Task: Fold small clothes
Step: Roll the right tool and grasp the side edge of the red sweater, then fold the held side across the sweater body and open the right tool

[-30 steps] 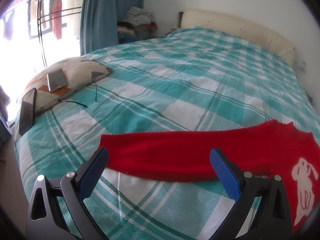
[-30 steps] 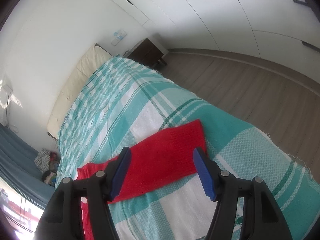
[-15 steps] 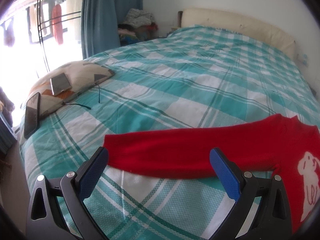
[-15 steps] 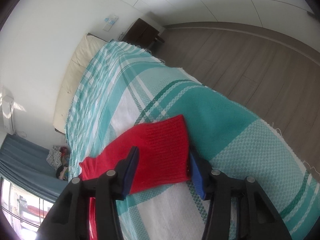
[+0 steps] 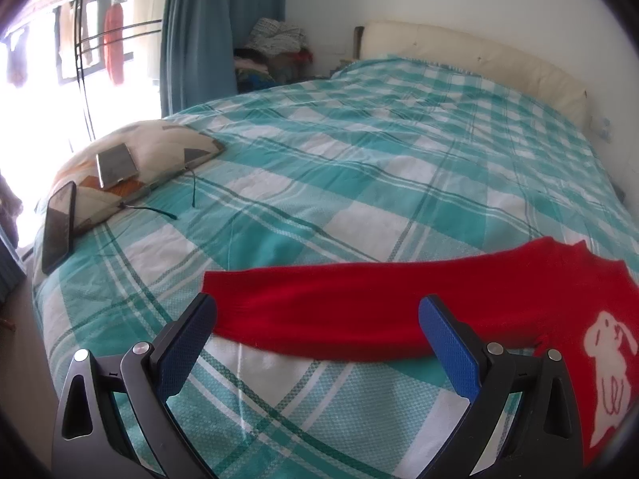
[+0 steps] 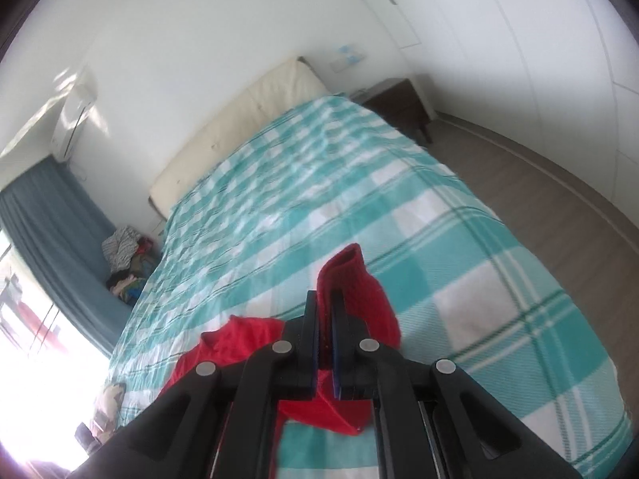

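Your right gripper (image 6: 326,315) had just been closing, and its blue pads pinched the end of one sleeve of the red sweater (image 5: 359,307), which stuck up above the pads. The rest of the sweater lay on the green and white checked bed cover (image 5: 359,167), its other sleeve stretched out flat. Your left gripper (image 5: 317,321) hung just over that flat sleeve with its fingers spread wide and nothing between them. Two phones (image 5: 60,219) lay on a pillow (image 5: 159,147) far off.
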A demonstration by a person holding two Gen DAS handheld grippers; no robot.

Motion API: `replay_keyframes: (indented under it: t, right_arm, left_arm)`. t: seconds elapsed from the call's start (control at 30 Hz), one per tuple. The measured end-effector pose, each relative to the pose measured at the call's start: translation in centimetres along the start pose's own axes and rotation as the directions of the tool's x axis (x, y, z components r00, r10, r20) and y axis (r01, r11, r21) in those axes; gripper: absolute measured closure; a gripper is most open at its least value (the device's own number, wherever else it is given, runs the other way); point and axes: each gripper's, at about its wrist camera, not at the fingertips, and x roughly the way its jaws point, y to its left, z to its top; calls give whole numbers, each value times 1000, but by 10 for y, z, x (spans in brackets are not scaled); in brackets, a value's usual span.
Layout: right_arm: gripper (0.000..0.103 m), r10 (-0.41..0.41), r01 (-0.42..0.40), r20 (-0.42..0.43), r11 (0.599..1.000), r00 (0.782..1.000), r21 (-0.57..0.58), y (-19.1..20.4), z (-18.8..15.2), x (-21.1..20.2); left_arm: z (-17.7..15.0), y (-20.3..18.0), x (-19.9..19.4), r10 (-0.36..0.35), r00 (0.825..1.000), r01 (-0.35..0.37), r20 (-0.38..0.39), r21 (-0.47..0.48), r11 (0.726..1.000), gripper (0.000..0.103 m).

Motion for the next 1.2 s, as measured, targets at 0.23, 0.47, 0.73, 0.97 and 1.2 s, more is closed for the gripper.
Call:
replay_keyframes:
  t: [0.23, 0.47, 0.73, 0.97, 1.2]
  right_arm:
    - [98, 109, -156, -202, 961, 973, -230, 172, -41, 123]
    - [98, 125, -248, -351, 911, 928, -330, 255, -123, 222]
    - [46, 183, -310, -446, 923, 876, -230, 224, -160, 230]
    - [43, -61, -75, -329, 920, 942, -384, 111, -155, 158]
    - [42, -318, 217, -148, 857, 936, -468, -1, -165, 92]
  left_arm:
    - [2, 11, 3, -18, 1000, 16, -17, -62, 998, 1]
    - [1, 12, 5, -8, 1000, 7, -19, -66, 998, 1]
    - [2, 6, 2, 1, 1000, -1, -4, -34, 999, 1]
    - [0, -3, 0, 0, 1000, 0, 0, 1, 1000, 1]
    - [-10, -39, -3, -14, 1000, 12, 10, 168, 986, 1]
